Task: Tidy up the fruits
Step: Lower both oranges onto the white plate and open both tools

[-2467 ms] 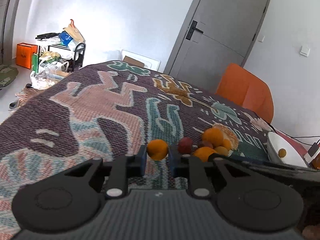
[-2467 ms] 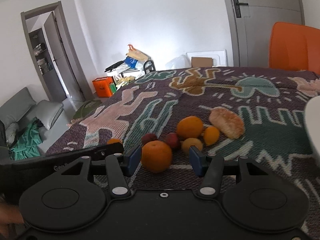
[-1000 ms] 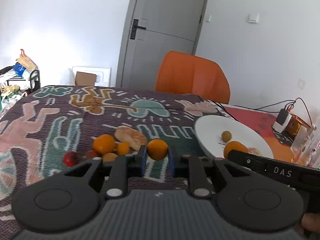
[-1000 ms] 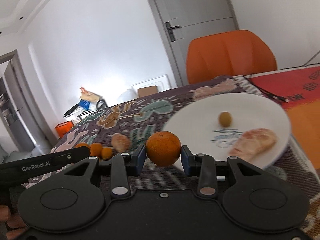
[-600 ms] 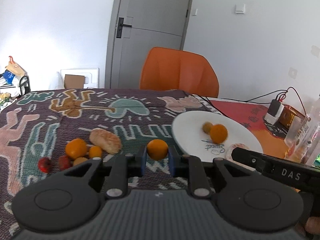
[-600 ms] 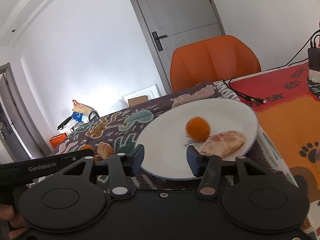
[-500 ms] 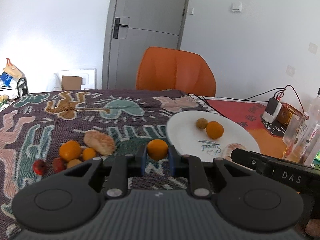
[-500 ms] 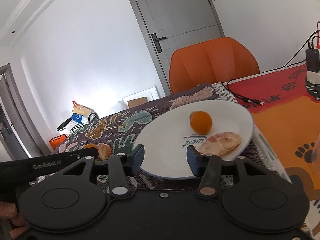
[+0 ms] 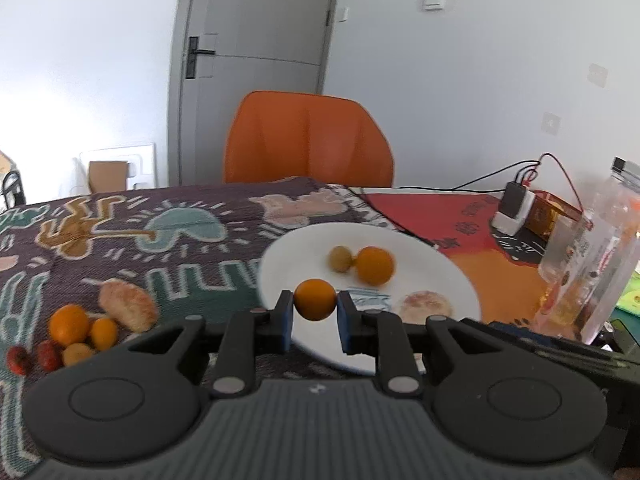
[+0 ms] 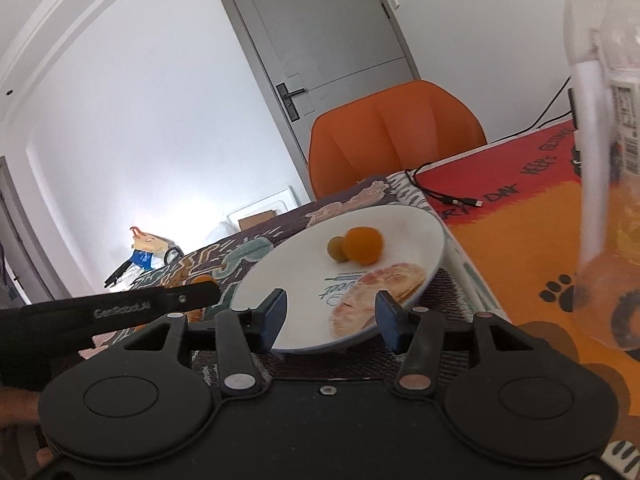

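My left gripper (image 9: 315,314) is shut on a small orange (image 9: 315,298), held over the near edge of the white plate (image 9: 280,256). On the plate lie a larger orange (image 9: 374,265), a small greenish fruit (image 9: 340,258) touching it, and a peeled citrus (image 9: 426,304). My right gripper (image 10: 330,316) stands open with nothing between its pads, just short of the plate (image 10: 434,236). The larger orange (image 10: 362,246), greenish fruit (image 10: 335,249) and peeled citrus (image 10: 376,292) show beyond it. The left gripper's body (image 10: 120,308) reaches in from the left.
On the patterned cloth at left lie an orange (image 9: 69,324), a smaller one (image 9: 103,333), a peeled citrus (image 9: 128,308) and two red fruits (image 9: 47,354). A clear bottle (image 9: 592,256) (image 10: 608,160) stands close at right. A charger with cables (image 9: 514,208) and an orange chair (image 9: 308,140) are behind.
My right gripper let go of the larger orange, which rolled on the plate to rest by the greenish fruit, and its jaws widened. My left gripper carried the small orange rightward over the plate's edge.
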`<state>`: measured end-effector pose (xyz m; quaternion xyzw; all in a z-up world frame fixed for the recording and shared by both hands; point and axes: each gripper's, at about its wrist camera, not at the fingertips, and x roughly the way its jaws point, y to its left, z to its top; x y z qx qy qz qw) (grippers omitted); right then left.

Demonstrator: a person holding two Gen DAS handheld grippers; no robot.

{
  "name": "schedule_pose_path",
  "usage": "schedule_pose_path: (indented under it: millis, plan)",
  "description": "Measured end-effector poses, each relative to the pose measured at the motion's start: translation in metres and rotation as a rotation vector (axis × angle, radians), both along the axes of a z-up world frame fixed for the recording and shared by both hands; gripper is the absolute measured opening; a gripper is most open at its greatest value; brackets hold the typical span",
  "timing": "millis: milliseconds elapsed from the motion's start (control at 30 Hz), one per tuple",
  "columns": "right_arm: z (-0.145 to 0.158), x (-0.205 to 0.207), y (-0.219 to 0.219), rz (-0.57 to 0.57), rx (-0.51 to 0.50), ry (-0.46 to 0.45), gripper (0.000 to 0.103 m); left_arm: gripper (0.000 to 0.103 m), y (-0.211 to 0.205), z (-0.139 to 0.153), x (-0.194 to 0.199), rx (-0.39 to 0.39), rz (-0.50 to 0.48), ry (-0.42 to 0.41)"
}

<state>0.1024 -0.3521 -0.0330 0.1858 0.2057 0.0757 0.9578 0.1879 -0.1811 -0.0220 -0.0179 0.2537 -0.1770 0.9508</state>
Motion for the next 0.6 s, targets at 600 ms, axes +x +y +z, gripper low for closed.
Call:
schedule_pose_path:
  millis: [600]
  plan:
    - [-0.002,-0.001,-0.001,-0.006,0.012,0.001,0.056,0.049,0.02,0.001,-0.005,0.003,0.075,0.01]
